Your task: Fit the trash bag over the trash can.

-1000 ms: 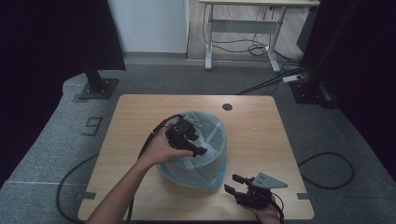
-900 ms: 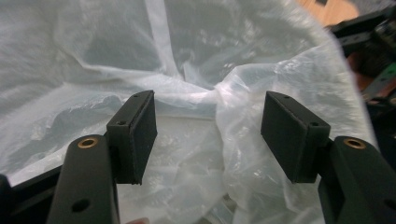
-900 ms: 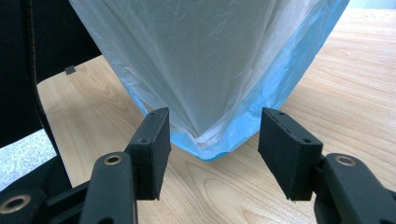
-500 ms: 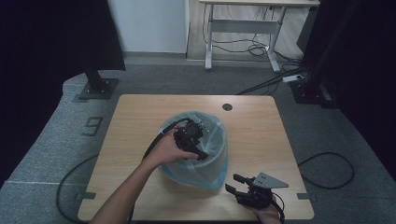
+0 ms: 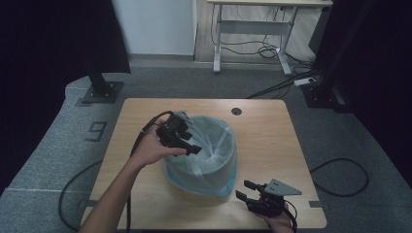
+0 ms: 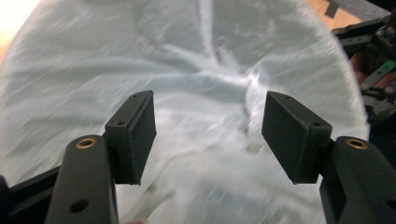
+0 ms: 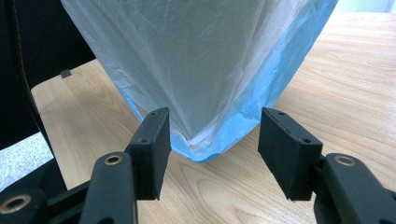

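A bin lined with a translucent white-blue plastic bag [image 5: 206, 160] stands in the middle of the wooden table [image 5: 272, 136]. My left gripper [image 5: 192, 143] hovers over the bin's left rim and points into its mouth. Its jaws are open over the crumpled bag lining [image 6: 210, 70], with nothing between the pads [image 6: 140, 130]. My right gripper [image 5: 242, 189] rests low near the table's front right edge, aimed at the bin's foot. It is open, and the bag's blue lower corner [image 7: 205, 144] hangs just beyond the gap, untouched by the pads [image 7: 156, 144].
A round cable hole [image 5: 236, 111] sits in the table's far side. Cables trail over the grey floor at left [image 5: 73, 189] and right [image 5: 340, 174]. A black stand base [image 5: 102, 92] and a white desk frame [image 5: 252, 43] lie beyond the table.
The left gripper reached a little farther over the bin's mouth, then drew back toward the left rim. The right gripper has stayed where it was.
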Tool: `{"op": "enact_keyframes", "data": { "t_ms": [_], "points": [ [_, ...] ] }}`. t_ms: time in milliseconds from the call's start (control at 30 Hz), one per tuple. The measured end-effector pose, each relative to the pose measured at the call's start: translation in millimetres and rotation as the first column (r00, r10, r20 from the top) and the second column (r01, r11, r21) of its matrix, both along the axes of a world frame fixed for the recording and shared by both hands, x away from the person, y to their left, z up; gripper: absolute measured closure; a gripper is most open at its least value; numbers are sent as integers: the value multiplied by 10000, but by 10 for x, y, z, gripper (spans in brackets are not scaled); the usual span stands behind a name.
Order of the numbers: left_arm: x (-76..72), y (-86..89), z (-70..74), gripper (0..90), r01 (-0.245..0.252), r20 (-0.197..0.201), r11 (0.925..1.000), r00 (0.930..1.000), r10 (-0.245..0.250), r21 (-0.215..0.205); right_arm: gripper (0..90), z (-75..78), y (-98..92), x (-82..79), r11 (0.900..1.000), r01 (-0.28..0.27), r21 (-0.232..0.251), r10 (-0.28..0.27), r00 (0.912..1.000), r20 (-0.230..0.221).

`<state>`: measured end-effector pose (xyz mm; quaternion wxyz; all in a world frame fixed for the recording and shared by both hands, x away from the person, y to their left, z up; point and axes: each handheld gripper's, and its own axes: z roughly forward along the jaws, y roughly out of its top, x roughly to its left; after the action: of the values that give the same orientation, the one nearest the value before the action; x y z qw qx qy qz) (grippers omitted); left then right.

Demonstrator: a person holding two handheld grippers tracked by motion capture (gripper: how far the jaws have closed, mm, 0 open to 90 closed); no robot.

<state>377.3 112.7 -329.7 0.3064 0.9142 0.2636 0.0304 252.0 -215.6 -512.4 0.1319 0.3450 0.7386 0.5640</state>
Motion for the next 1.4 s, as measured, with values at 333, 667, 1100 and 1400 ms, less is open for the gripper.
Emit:
{"op": "enact_keyframes", "data": {
  "t_ms": [333,667,1100,1400],
  "points": [
    [44,55,-253,353,50,-320,9950,9995,-18,997,430,-14,3,1,10000,-26,-17,26,10000,-56],
    [120,-29,-318,348,65,-494,9819,9988,29,1893,429,-8,-78,18,9995,93,308,-88,9998,-183],
    [120,-62,-322,340,256,-771,9698,9970,-71,2425,429,-4,-71,16,9996,67,262,-62,9999,-160],
    [58,65,-185,331,6,-67,9972,10000,-1,743,430,-2,-93,16,9995,145,281,-142,9998,-114]
  ]
}}
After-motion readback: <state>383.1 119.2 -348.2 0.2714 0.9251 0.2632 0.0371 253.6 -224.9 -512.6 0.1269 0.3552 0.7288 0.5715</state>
